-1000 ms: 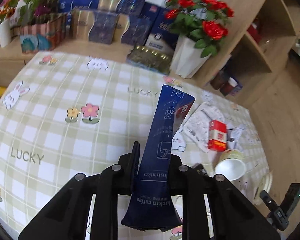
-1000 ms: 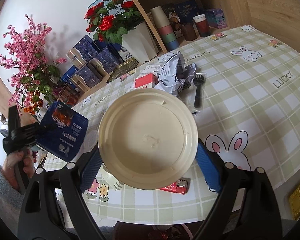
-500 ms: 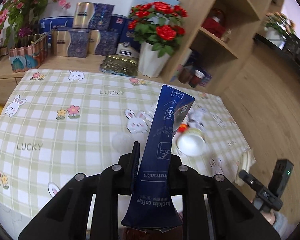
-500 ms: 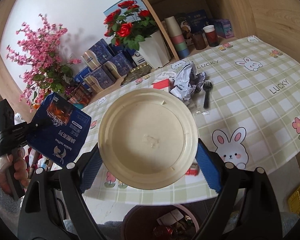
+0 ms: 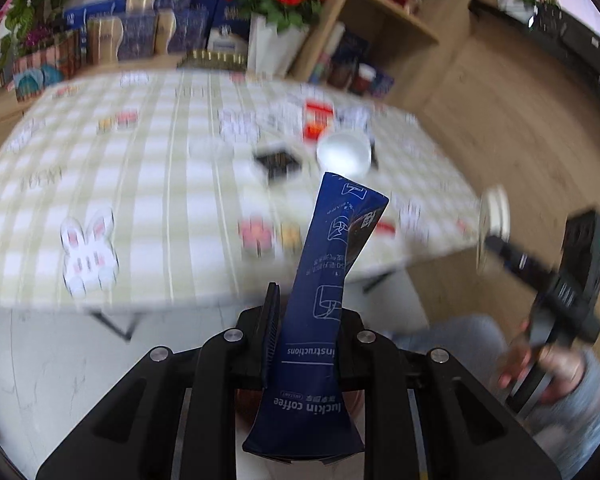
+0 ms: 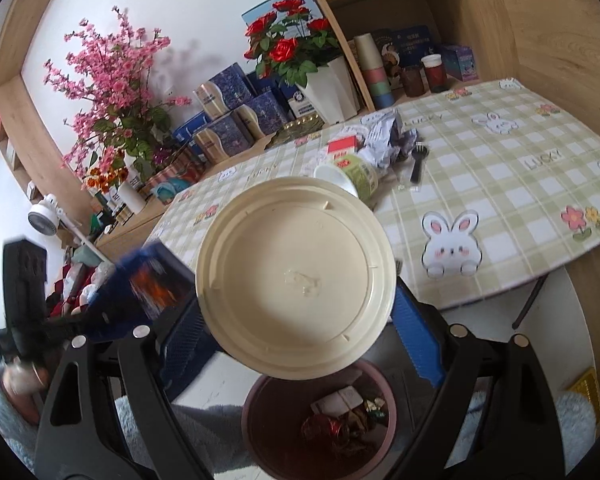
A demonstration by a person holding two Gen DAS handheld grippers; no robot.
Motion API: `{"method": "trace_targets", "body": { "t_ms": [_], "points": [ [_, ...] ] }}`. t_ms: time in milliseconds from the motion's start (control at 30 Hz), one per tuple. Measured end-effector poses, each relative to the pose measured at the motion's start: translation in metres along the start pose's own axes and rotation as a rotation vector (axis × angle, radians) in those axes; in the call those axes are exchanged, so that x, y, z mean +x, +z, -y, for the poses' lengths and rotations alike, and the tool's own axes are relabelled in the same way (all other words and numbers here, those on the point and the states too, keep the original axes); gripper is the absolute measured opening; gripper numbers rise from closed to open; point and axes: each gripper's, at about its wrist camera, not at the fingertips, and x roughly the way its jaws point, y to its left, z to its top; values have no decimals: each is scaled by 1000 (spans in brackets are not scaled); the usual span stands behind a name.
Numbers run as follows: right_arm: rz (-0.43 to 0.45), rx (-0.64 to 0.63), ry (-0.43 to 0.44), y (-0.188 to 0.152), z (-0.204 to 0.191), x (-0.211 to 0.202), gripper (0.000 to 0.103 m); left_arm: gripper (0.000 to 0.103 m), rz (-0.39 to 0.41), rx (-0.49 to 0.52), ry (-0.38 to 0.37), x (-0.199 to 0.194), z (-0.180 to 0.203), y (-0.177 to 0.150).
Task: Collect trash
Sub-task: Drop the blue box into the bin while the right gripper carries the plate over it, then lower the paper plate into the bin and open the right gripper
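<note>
My left gripper (image 5: 308, 320) is shut on a dark blue coffee packet (image 5: 332, 264), which stands upright between the jaws, just off the table's front edge. My right gripper (image 6: 300, 328) is shut on a cream round lid (image 6: 296, 276), its blue pads (image 6: 416, 336) pressing the rim on both sides. Straight below the lid stands a red-brown bin (image 6: 260, 420) with wrappers in it. In the right wrist view the blue packet (image 6: 140, 292) shows blurred at the lower left. In the left wrist view the lid (image 5: 494, 224) shows edge-on at the right.
On the checked tablecloth (image 6: 520, 184) lie a red box (image 5: 318, 120), a tipped paper cup (image 6: 352, 172), crumpled paper (image 6: 384, 140), a black fork (image 6: 418, 162) and a dark wrapper (image 5: 278, 160). Flowerpots, boxes and wooden shelves stand behind. A person's sleeves are beside the bin.
Both grippers have drawn back from over the table to beyond its front edge. The bin has come into view under the lid. Both grips are unchanged.
</note>
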Motion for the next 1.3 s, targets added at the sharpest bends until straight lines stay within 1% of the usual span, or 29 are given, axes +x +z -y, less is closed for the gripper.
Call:
{"method": "trace_targets", "body": {
  "t_ms": [133,233,300,400,633,800,833,867,900,933,1000,1067,1167,1200,1300],
  "points": [
    [-18,0,13,-11,-1,0,86,20,-89,33,26,21,5,-39],
    [-20,7,24,-15,0,-1,86,20,-135,25,51,39,5,-56],
    [-16,8,30,-16,1,-3,86,20,-172,20,89,51,5,-60],
    [-6,15,39,-16,5,-6,86,20,-218,16,134,70,3,-62],
    [8,58,25,-13,27,-11,86,20,-278,6,178,112,6,-56],
    [21,80,9,-11,40,-17,86,21,-314,-17,170,141,20,-54],
    [23,84,4,-11,42,-18,86,21,-317,-26,154,147,23,-54],
    [24,88,1,-11,44,-19,86,21,-315,-45,119,152,25,-54],
    [25,94,-4,-11,47,-20,86,24,-312,-62,93,155,27,-53],
    [27,97,-8,-12,48,-20,86,29,-299,-77,67,158,30,-52],
    [28,105,-15,-12,52,-22,86,63,-254,-83,20,157,38,-48],
    [27,105,-25,-13,55,-24,86,72,-202,-60,-4,149,47,-42],
    [24,91,-46,-14,57,-24,86,80,-110,8,7,121,59,-29],
    [21,91,-49,-15,58,-24,86,85,-81,11,9,113,61,-25],
    [8,100,-53,-18,60,-20,86,95,68,-21,2,69,60,-20]
  ]
}}
